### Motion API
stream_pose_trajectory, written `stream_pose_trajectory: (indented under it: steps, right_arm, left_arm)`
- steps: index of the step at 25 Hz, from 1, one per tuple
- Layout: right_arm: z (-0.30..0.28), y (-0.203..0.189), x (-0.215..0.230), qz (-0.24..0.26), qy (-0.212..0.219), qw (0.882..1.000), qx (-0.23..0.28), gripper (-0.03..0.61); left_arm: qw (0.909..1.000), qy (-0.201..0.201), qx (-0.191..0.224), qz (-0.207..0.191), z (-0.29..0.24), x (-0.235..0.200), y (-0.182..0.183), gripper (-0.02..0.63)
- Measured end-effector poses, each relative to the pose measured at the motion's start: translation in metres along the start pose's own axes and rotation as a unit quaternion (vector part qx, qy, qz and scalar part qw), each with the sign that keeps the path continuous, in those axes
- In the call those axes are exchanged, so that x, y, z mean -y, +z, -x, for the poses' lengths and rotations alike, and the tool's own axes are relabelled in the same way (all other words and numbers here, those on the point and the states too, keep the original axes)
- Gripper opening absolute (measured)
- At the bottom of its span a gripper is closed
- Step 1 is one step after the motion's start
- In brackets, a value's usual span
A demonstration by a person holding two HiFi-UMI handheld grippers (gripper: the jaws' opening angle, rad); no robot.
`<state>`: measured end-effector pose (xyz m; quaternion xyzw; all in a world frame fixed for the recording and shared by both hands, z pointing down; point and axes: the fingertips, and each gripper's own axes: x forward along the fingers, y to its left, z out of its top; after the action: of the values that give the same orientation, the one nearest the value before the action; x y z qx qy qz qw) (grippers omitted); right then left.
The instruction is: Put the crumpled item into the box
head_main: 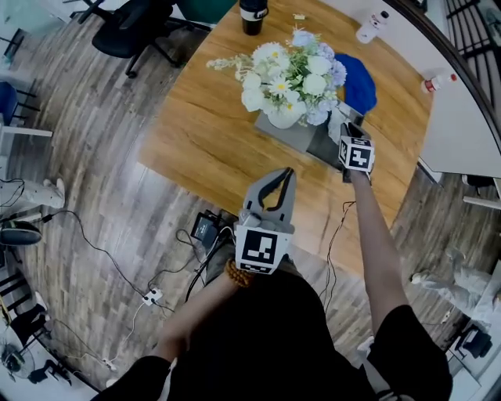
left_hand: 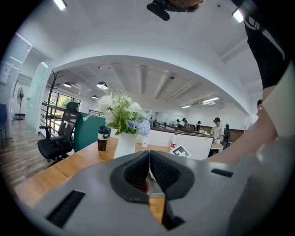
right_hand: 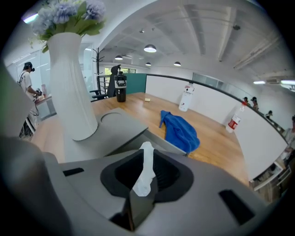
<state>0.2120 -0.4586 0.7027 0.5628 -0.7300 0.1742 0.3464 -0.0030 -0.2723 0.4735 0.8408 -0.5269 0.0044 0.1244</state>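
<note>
A crumpled white tissue (right_hand: 146, 168) stands pinched between the jaws of my right gripper (right_hand: 146, 159). In the head view that gripper (head_main: 343, 131) hangs over the right end of the flat grey box (head_main: 291, 135), with the tissue (head_main: 337, 123) at its tip. The box's grey top (right_hand: 115, 129) lies just beyond the jaws in the right gripper view. My left gripper (head_main: 287, 174) is shut and empty, held above the table's near edge and pointing at the box. Its jaws (left_hand: 149, 156) meet with nothing between them.
A white vase of flowers (head_main: 286, 113) stands on the box's left part. A blue cloth (head_main: 358, 82) lies behind the box. A black cup (head_main: 253, 16) and two bottles (head_main: 372, 26) (head_main: 438, 81) stand at the far edge. Cables (head_main: 156, 294) trail on the floor.
</note>
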Motion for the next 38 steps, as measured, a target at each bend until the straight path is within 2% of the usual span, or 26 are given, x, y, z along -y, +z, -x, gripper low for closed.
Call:
stream_pose_trajectory:
  steps: [11,23,30,38]
  right_arm:
    - [0.074,0.064,0.012,0.005,-0.01,0.995,0.099,0.072]
    - [0.18,0.142,0.02,0.006,-0.019,0.973,0.23,0.072]
    - [0.254,0.189,0.018,0.015,-0.031,0.949,0.313,0.069]
    - [0.353,0.229,-0.001,0.05,-0.045,0.91,0.409,0.062]
  left_arm:
    - [0.9992,-0.025,0.024,-0.018,0.008,0.036,0.015,0.023]
    - [0.9961,-0.045,0.053,-0.055,0.013,0.067,0.044,0.023]
    - [0.9941,-0.047,0.072,-0.066,0.015,0.077,0.058,0.023]
    - [0.9927,-0.049,0.084,-0.071,0.016,0.091,0.064,0.023]
